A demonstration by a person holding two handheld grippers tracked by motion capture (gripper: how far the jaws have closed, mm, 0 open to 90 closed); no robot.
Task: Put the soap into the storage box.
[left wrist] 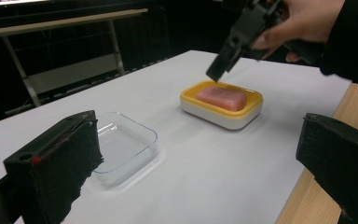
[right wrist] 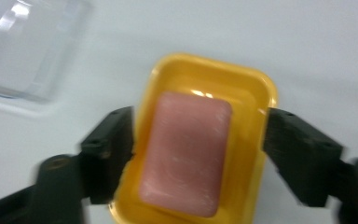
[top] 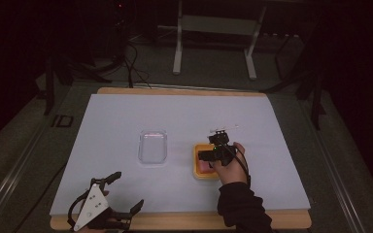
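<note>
Left of the clear tray point(top: 153, 147), our left gripper point(top: 118, 194) idles, jaws apart and empty. Right of the clear tray, our right gripper point(right wrist: 198, 135), spread wide, straddles the pink soap point(right wrist: 185, 151) in its yellow dish point(right wrist: 256, 93): firm, light, probably slick — best pinched across its long sides.

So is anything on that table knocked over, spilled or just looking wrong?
Nothing stands out. The pink soap lies flat inside its yellow dish, the clear tray sits upright and empty beside it, and the white table cover looks clean. The right gripper hangs open over the soap; the left gripper is open too.
</note>
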